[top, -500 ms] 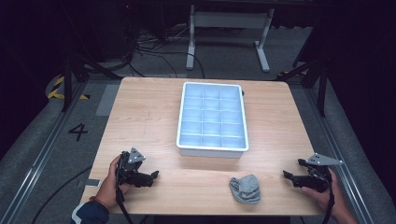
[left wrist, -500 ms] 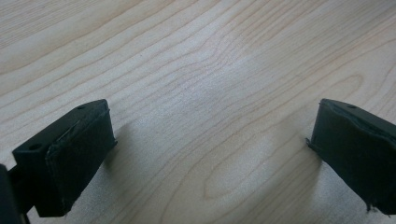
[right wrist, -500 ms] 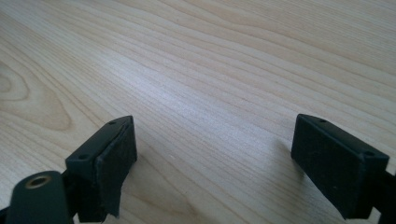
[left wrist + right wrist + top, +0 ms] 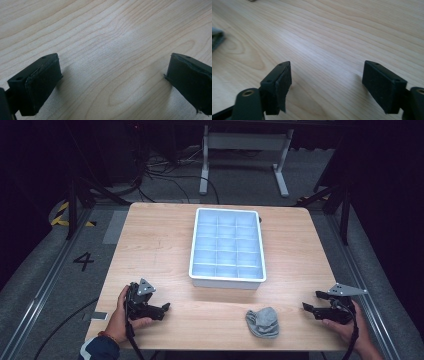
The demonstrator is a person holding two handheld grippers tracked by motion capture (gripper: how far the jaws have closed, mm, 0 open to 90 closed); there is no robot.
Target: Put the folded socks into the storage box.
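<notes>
A: Status on the grey cloth [image 4: 263,321]?

B: Lying on the wooden table [image 4: 150,245], near the front edge, right of centre. It's a small, soft, crumpled bundle, mid-grey with darker folds, rounded at the top and flatter toward the table edge. Looks like a balled sock or rag; can't tell which.

A: Relative to the tray?

B: White tray [image 4: 227,280] sits mid-table, divided into a grid of small compartments, pale blue inside. Cloth is just in front of its right front corner, apart from it, not touching.

A: Grippers?

B: Right gripper [image 4: 311,309] rests low at the table's right front, jaws pointed toward the cloth and spread wide, nothing between them. Near the cloth but clear of it. In the right gripper view a grey edge of the cloth [image 4: 216,37] shows at far left, well off the jaw line.

A: Left?

B: Left gripper [image 4: 164,308] at the left front, well apart from the cloth. Jaws spread wide over bare wood, nothing held. Both hands just gripping the tools.
</notes>
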